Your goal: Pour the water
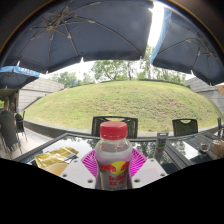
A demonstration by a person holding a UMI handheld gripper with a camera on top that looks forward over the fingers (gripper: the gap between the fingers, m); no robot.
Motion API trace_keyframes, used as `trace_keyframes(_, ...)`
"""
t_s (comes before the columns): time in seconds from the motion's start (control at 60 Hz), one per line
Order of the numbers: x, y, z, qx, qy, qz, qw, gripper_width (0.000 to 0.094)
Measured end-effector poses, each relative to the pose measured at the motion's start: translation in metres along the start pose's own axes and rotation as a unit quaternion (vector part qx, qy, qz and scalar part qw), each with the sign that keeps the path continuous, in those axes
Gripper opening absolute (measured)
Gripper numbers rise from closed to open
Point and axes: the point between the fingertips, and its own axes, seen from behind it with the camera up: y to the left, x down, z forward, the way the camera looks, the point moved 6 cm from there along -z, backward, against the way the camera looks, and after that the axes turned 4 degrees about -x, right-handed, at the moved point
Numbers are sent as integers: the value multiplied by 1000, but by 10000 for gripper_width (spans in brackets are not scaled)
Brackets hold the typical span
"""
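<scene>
A clear plastic bottle with a red cap and a red and yellow label stands upright between my fingers. My gripper is shut on the bottle, with the pink pads pressing on its left and right sides. The bottle's lower part is hidden below the fingers. It is held above a dark glass table. I cannot tell the water level in the bottle.
A yellow packet lies on the table at the left. Black chairs stand along the far side, one more at the left. A pale object sits at the table's right end. Dark patio umbrellas hang overhead; lawn lies beyond.
</scene>
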Motion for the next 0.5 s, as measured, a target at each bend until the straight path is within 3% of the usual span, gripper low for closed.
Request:
trace_keyframes(0.2, 42, 3, -3, -10, 42, 15, 999, 362)
trace_keyframes(0.333, 42, 3, -6, -7, 23, 19, 1000, 392)
trace_keyframes(0.467, 46, 3, -7, -5, 45, 17, 999, 527)
trace_keyframes(0.5, 48, 2, -6, -7, 67, 12, 998, 615)
